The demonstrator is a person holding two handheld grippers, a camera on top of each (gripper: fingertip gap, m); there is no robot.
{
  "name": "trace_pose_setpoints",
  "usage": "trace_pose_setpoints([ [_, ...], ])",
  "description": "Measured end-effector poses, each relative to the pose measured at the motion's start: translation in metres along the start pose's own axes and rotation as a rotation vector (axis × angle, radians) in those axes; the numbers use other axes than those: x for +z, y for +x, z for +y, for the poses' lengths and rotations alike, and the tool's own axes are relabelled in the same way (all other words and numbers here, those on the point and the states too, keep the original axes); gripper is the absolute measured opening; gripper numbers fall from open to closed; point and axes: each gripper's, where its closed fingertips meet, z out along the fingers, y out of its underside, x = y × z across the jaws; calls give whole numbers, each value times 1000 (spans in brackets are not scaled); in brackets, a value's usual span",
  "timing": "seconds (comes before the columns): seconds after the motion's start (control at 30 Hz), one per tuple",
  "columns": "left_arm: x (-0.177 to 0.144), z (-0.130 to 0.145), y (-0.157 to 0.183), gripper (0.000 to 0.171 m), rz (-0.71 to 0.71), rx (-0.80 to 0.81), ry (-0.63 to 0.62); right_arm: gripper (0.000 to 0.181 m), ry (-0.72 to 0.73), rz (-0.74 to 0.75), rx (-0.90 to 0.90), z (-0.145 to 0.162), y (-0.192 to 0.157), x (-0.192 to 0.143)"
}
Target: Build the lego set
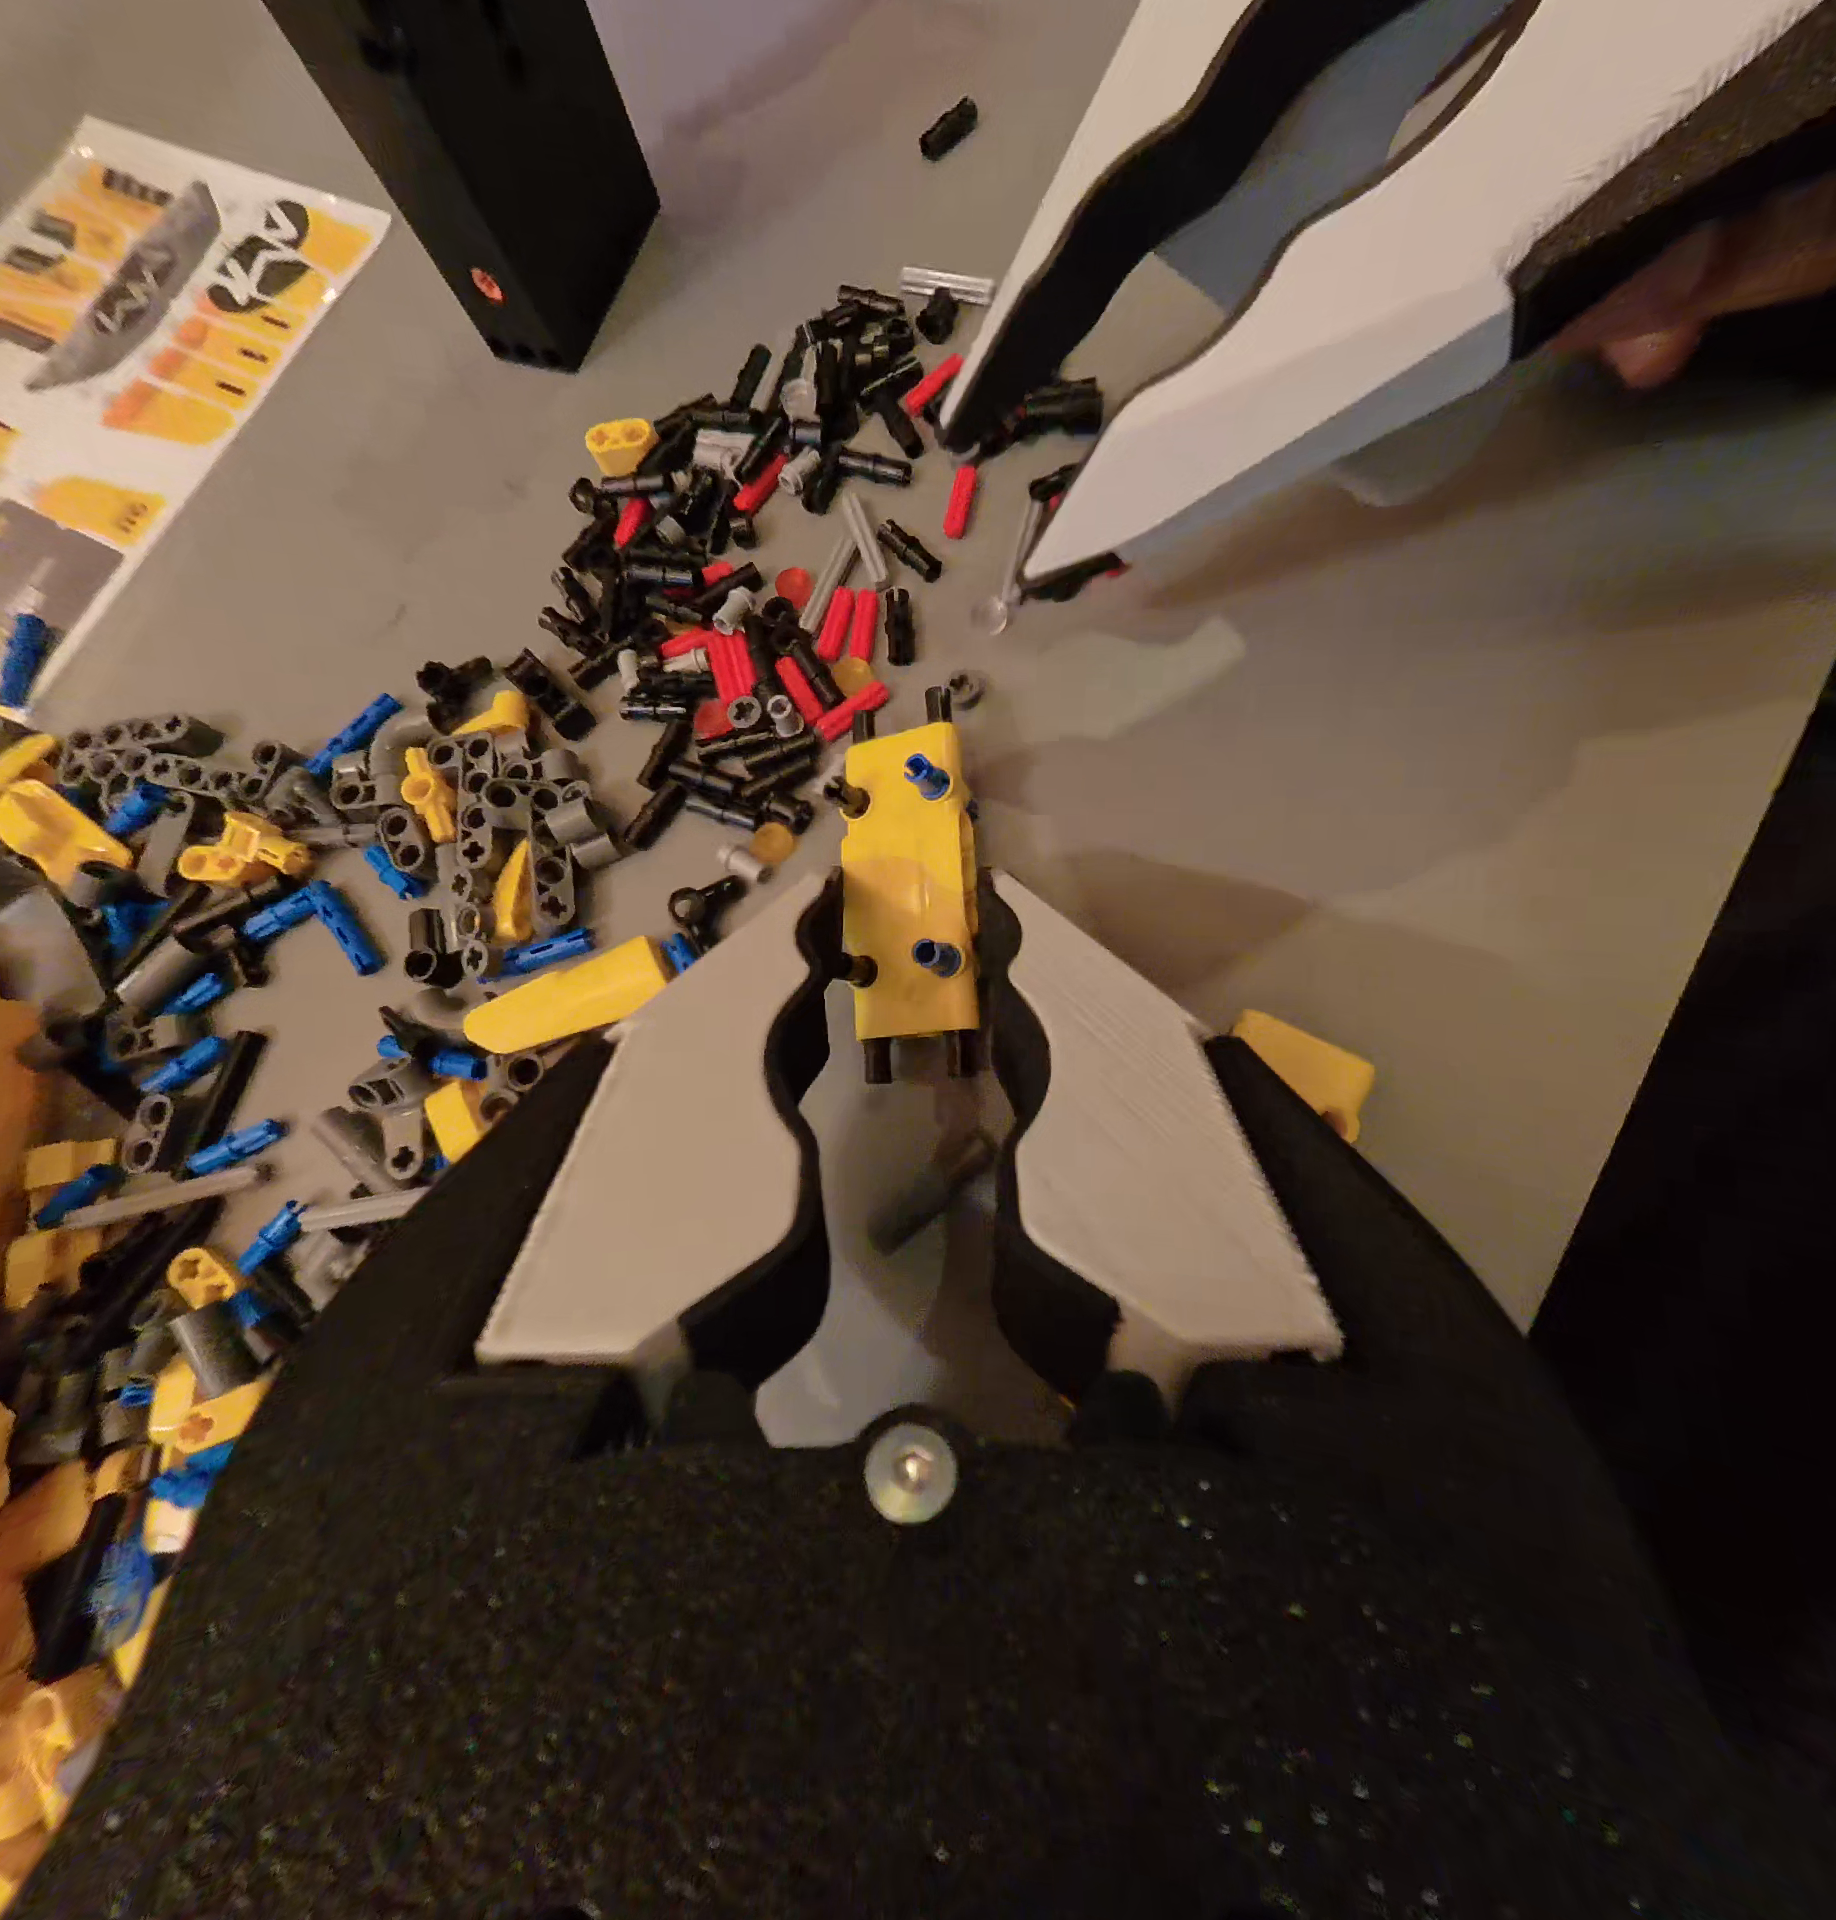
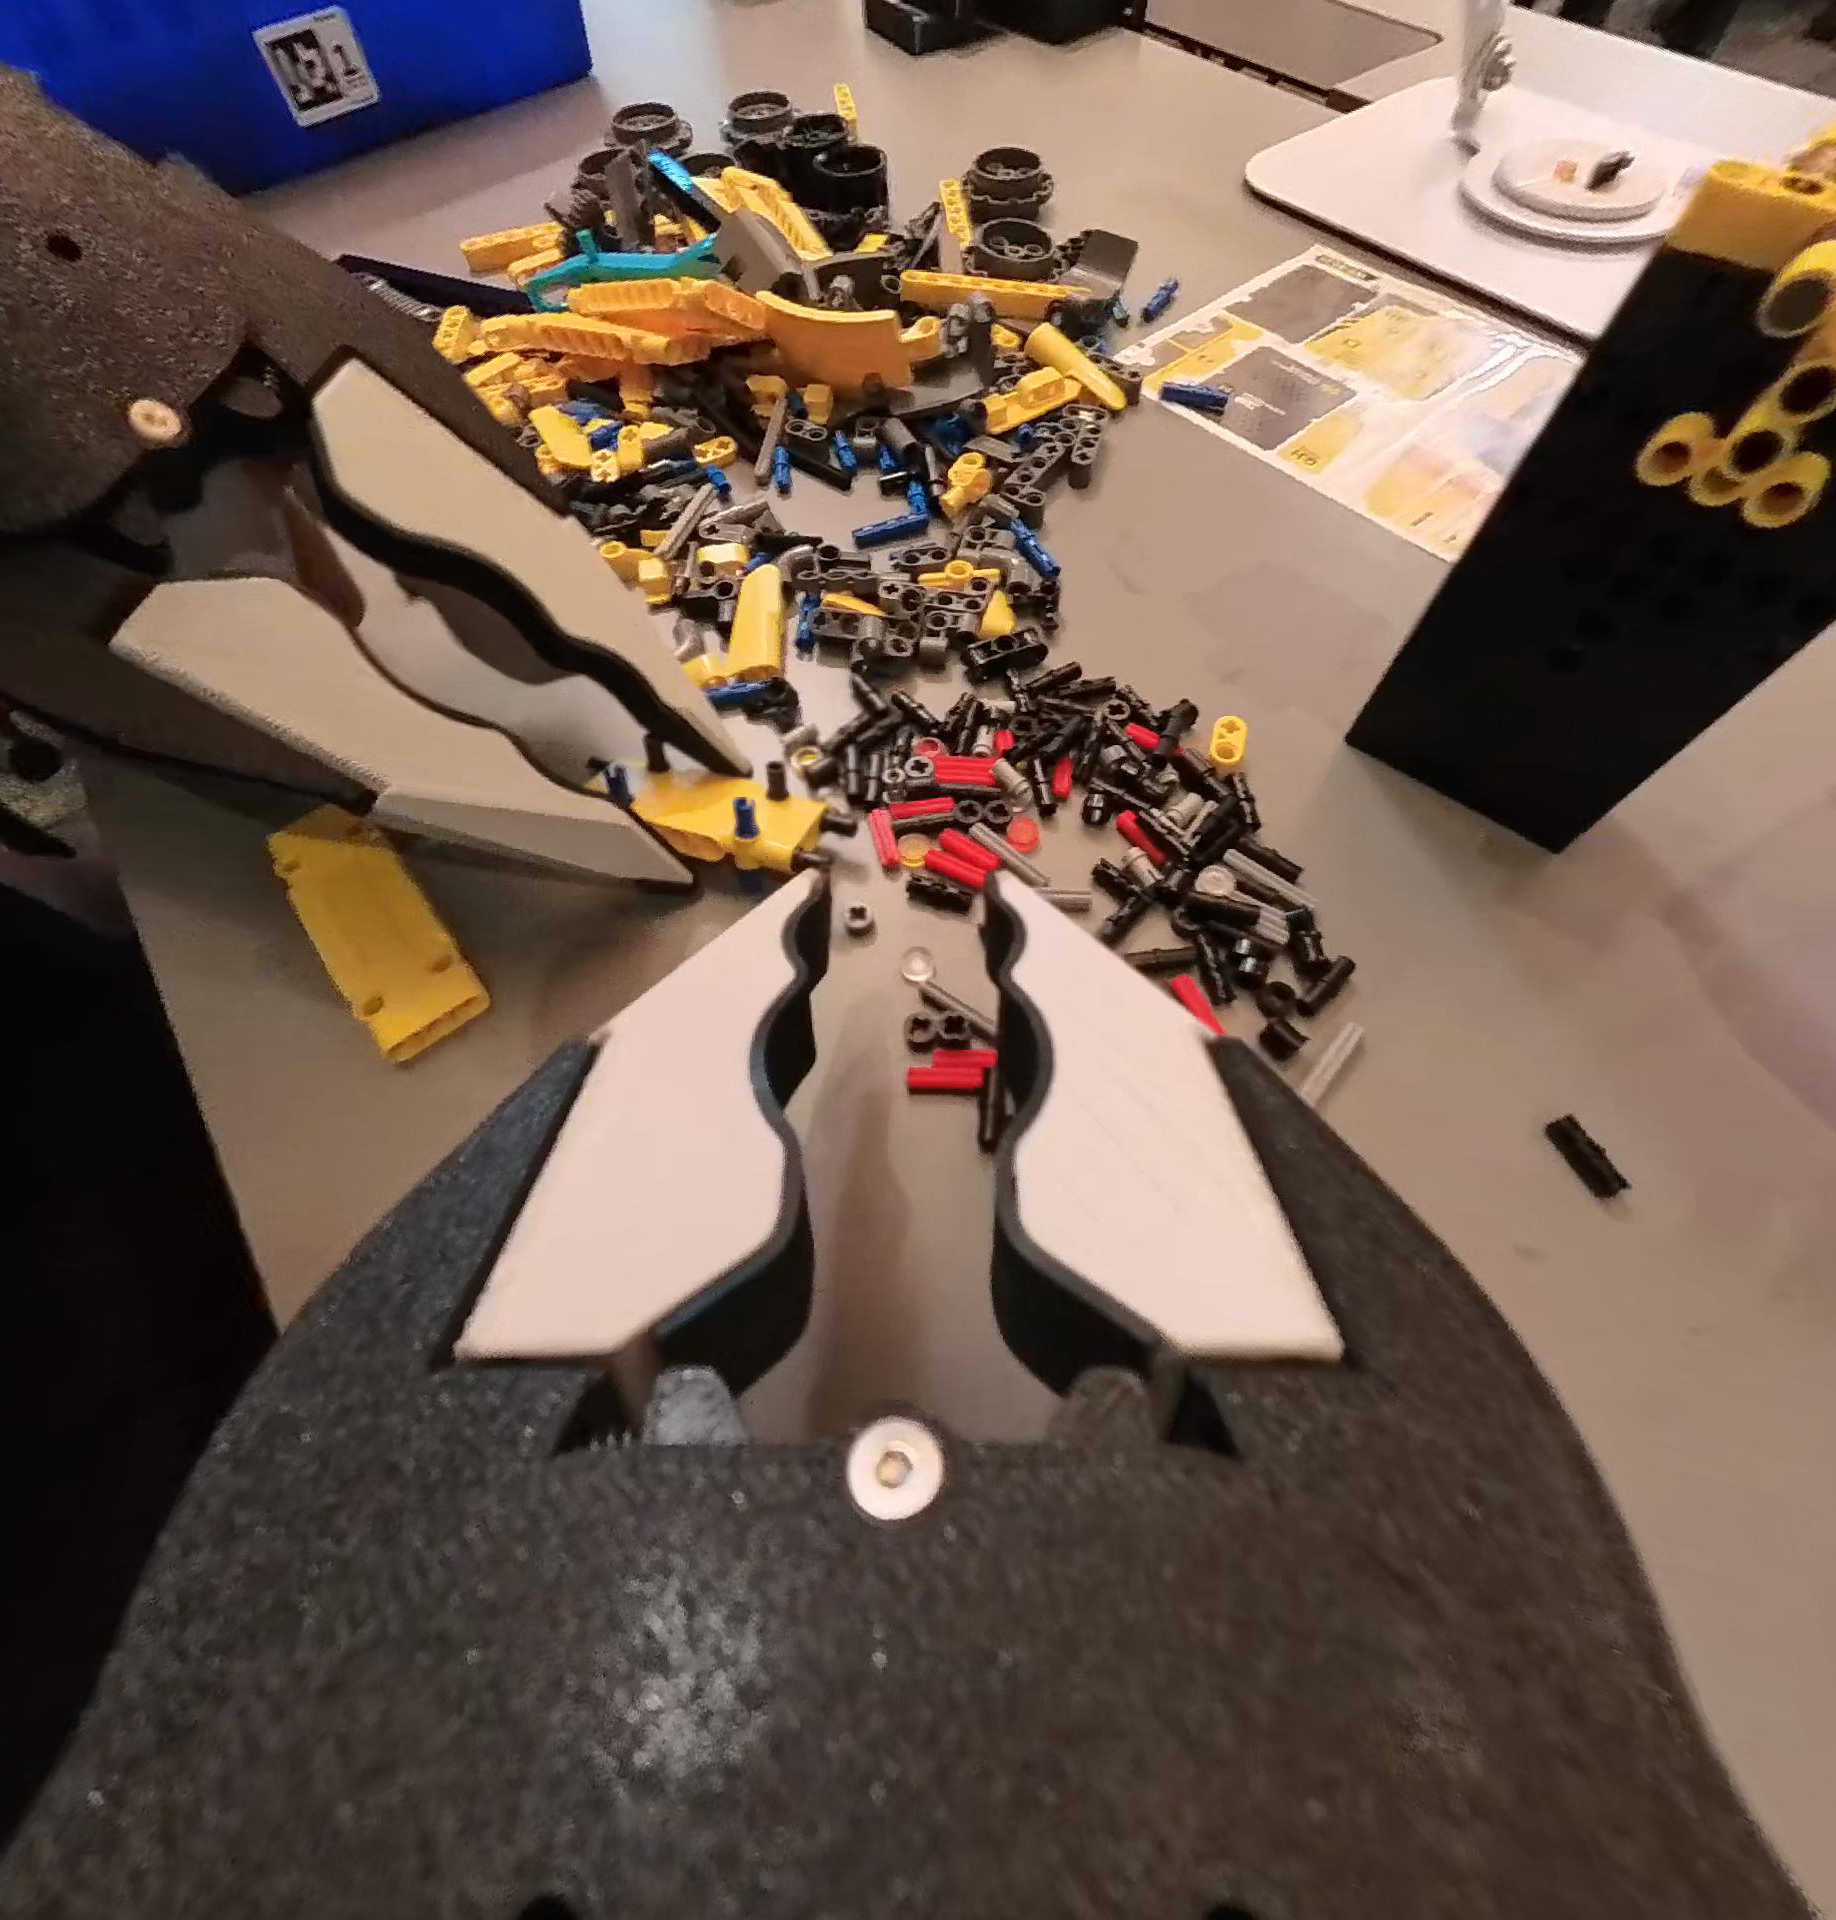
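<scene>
While your left gripper [image 1: 909, 894] is clamping the yellow pinned block [image 1: 906, 883], your right gripper [image 2: 906, 896] is hovering apart, seemingly empty, over black and red pins [image 2: 1090, 821]

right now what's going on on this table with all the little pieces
A person works two hand-held claws over a grey table strewn with building-toy parts. The left claw is shut on a yellow block studded with blue and black pins. The right claw is open, tips down over the edge of a pile of black and red pins, gripping nothing. A bigger heap of yellow and grey parts lies beyond, with a black box and a sticker sheet to the side.
</scene>
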Motion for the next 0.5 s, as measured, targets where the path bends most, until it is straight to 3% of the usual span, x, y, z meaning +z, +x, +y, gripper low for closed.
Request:
trace_pose_setpoints([
  [0.3,-40,-18,-8,25,199,-49,245,30,143,-179,-231,-22,-25,-24],
  [0.33,-45,-19,-2,25,278,-80,269,29,164,-200,-270,-25,-30,-26],
  [0.4,-57,-25,13,25,487,-191,317,10,174,-226,-319,-27,-37,-25],
  [0.5,-73,-34,25,25,731,-363,368,10,222,-320,-329,-36,-55,-23],
])
